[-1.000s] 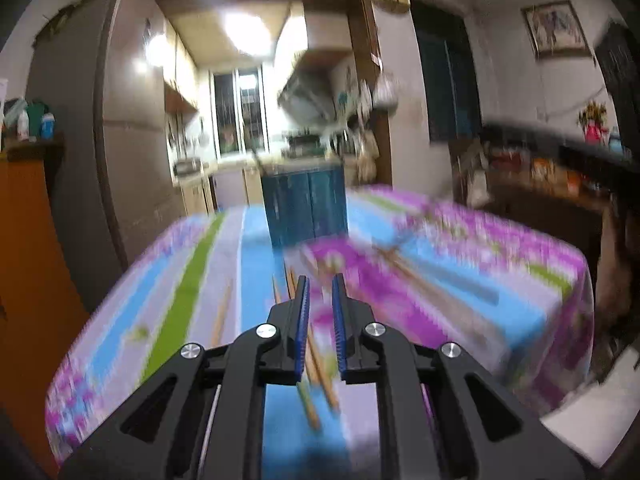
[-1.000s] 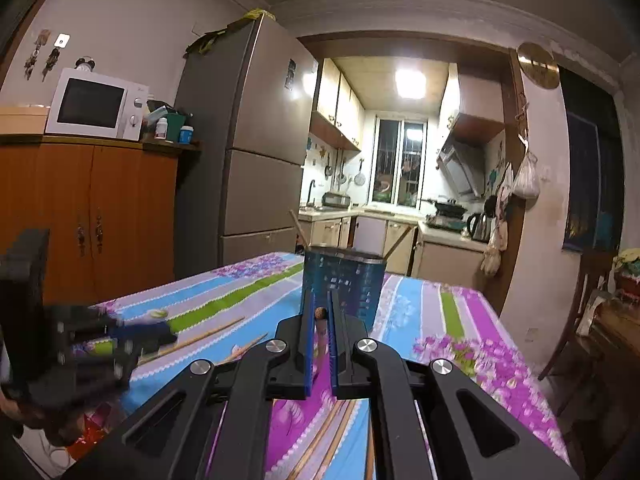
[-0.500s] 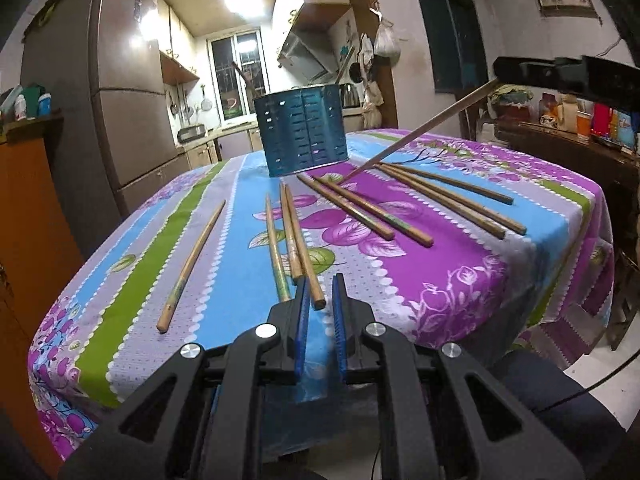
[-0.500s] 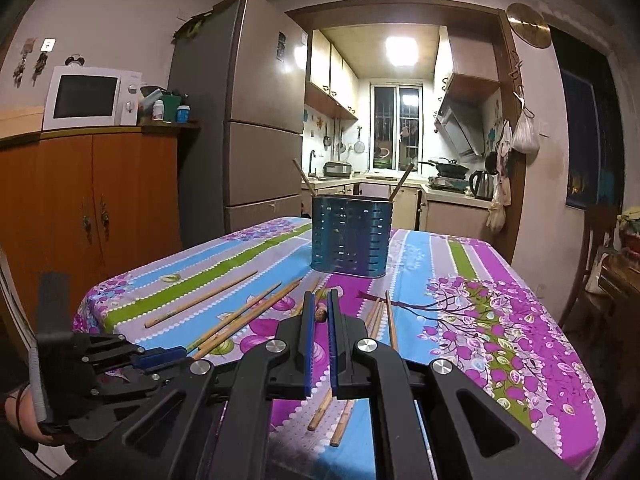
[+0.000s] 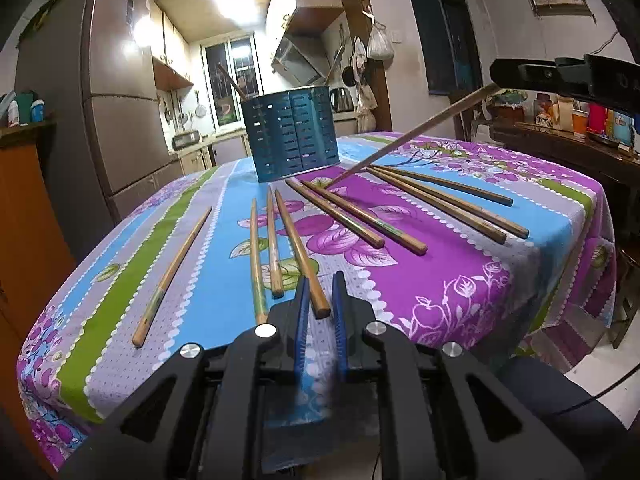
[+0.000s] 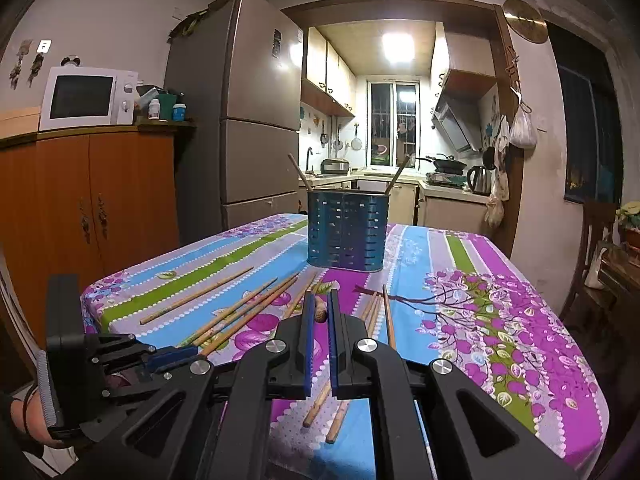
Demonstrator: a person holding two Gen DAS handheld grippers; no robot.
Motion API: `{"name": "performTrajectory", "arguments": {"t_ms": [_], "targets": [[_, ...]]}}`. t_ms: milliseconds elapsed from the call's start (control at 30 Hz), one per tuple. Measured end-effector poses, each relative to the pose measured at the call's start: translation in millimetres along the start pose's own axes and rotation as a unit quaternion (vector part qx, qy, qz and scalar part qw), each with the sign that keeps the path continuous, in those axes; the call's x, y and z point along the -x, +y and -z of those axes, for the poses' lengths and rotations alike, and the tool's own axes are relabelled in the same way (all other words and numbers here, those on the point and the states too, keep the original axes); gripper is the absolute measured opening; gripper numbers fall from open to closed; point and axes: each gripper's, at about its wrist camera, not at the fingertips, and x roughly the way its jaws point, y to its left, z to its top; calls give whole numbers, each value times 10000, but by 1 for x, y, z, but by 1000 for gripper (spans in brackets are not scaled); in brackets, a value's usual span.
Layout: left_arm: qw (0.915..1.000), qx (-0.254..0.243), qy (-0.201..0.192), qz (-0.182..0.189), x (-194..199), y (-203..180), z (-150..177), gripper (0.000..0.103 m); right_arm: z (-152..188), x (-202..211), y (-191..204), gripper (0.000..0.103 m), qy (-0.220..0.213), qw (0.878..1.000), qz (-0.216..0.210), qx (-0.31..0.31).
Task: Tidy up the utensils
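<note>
A blue slotted utensil holder (image 5: 291, 136) stands at the far end of the floral tablecloth (image 5: 460, 272); it also shows in the right wrist view (image 6: 346, 230) with two chopsticks standing in it. Several wooden chopsticks (image 5: 296, 246) lie loose on the cloth. My left gripper (image 5: 320, 290) is low at the near table edge, jaws slightly apart around the near end of one lying chopstick. My right gripper (image 6: 319, 310) is shut on a chopstick (image 5: 416, 132) and holds it up at a slant above the table, tip down toward the holder.
A tall fridge (image 6: 248, 120) and an orange cabinet (image 6: 92, 208) with a microwave (image 6: 86, 98) stand left of the table. A dark sideboard (image 5: 572, 148) with bottles stands on the right. A kitchen lies beyond the holder.
The left gripper dropped low to the near table edge and settled at a chopstick's end. The right gripper drew back from the holder, keeping its chopstick.
</note>
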Motion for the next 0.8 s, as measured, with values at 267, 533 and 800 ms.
{"name": "performTrajectory", "arguments": {"t_ms": [267, 533, 800], "targets": [[9996, -82, -228, -151, 2, -7, 5, 7, 1, 7, 1, 7, -157, 9999, 53, -24], [9987, -94, -453, -195, 17, -5, -14, 6, -6, 11, 3, 7, -296, 9995, 88, 89], [9922, -147, -1207, -283, 38, 2, -70, 6, -33, 11, 4, 7, -602, 9973, 77, 424]]}}
